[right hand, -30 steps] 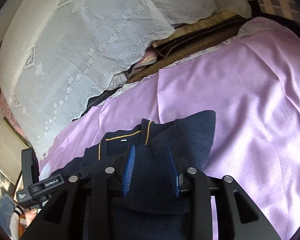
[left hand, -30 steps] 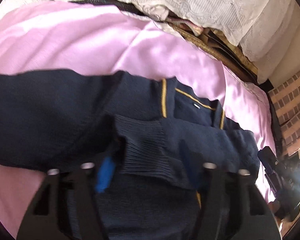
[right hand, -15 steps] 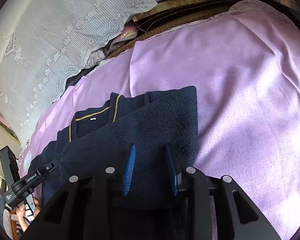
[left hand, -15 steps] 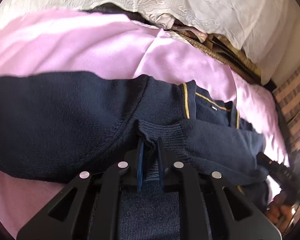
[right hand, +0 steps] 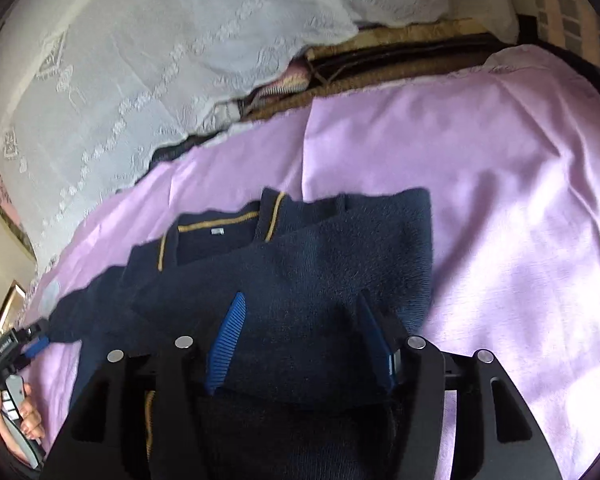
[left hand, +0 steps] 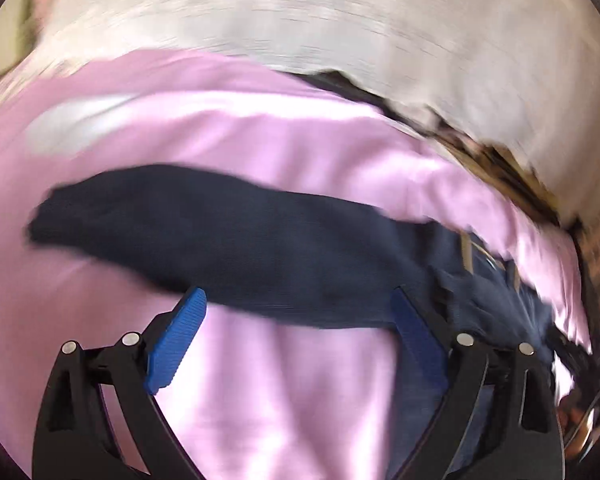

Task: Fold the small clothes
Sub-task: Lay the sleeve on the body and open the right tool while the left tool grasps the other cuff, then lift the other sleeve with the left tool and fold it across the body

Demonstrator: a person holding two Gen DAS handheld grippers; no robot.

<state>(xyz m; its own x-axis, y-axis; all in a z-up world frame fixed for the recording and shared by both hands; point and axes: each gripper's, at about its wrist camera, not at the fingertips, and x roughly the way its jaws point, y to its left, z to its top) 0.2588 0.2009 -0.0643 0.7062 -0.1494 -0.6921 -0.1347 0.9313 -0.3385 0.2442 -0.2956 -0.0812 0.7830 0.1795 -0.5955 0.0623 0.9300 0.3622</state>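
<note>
Navy sweater (right hand: pixel 300 264) on pink sheet (right hand: pixel 500 208) — left gripper (left hand: pixel 296 316) jaws apart, right gripper (right hand: pixel 300 320) apart.

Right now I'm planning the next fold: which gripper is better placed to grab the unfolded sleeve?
Left. The left gripper is open right beside the outstretched sleeve; the right gripper hovers open over the already folded side.

No text or label can be read.
</note>
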